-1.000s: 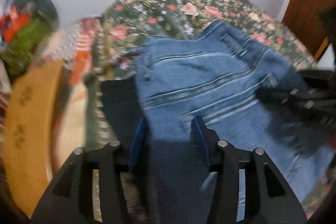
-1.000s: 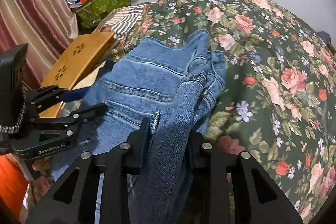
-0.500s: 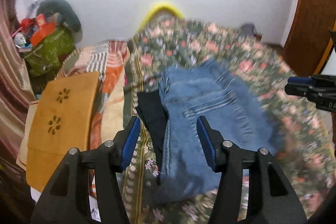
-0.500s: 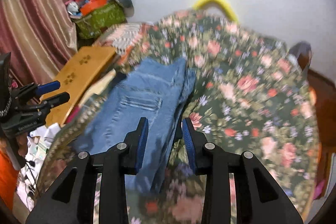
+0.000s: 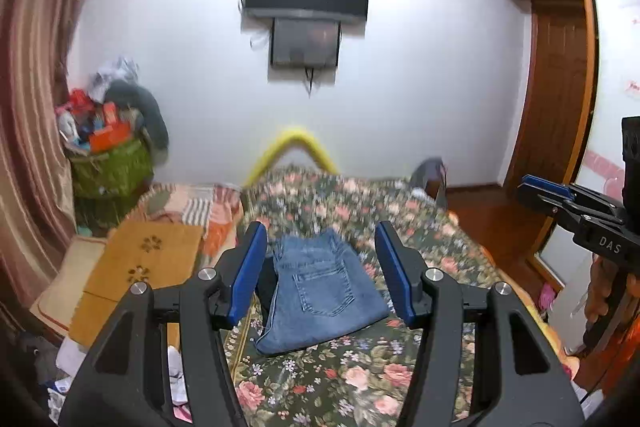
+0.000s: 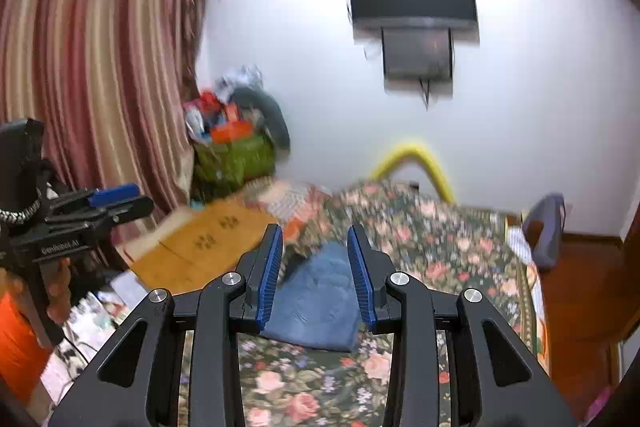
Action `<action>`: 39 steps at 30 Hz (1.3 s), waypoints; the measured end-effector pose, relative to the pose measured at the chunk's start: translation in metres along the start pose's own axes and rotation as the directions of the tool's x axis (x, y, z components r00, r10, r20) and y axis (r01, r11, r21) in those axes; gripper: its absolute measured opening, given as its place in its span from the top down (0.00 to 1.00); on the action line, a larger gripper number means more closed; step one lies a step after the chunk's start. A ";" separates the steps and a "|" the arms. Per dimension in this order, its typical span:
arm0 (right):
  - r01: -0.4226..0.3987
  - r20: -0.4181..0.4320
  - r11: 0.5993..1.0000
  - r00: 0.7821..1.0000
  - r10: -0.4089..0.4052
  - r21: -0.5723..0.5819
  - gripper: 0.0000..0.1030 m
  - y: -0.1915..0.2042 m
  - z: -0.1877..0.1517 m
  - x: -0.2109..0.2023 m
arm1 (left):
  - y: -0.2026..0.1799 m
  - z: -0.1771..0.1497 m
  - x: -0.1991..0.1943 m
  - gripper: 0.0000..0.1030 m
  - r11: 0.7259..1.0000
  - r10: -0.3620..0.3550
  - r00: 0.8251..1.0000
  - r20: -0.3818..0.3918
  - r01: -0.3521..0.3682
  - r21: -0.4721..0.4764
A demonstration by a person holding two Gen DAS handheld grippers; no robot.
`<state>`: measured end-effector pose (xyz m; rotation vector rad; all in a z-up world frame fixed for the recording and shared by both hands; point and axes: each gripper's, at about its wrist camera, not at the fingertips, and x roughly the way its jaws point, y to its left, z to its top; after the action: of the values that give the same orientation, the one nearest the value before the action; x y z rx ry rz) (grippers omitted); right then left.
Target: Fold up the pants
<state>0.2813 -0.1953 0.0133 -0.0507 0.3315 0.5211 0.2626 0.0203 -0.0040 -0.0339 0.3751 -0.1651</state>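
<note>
The bed, under a floral spread, fills the room's middle, and the jeans lie on it as a folded rectangle, back pocket up, with a dark garment just beside their left edge. The left gripper hangs above them with its jaws spread wide and empty; the right gripper is likewise parted, grasping nothing. Denim looks heavy, thick and limp, so any further fold is best pinched at a seamed corner or the waistband.
</note>
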 end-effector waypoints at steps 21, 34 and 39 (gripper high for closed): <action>0.037 0.222 0.995 0.973 -0.057 0.090 0.19 0.069 -0.063 -0.108 | -0.058 -0.077 -0.154 0.00 0.996 0.081 0.961 0.266 -0.088 0.014; 0.105 0.238 0.993 0.964 -0.116 0.056 0.01 0.077 -0.070 -0.119 | -0.056 -0.090 -0.153 0.00 0.996 0.081 0.968 0.239 -0.073 -0.040; 0.112 0.233 0.992 0.965 -0.121 0.053 0.01 0.078 -0.075 -0.119 | -0.056 -0.092 -0.151 0.00 0.996 0.085 0.969 0.233 -0.079 -0.037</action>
<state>0.1234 -0.1951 -0.0167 0.0298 0.1051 0.3985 0.0816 -0.0103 -0.0318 -0.0645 0.1428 -0.0727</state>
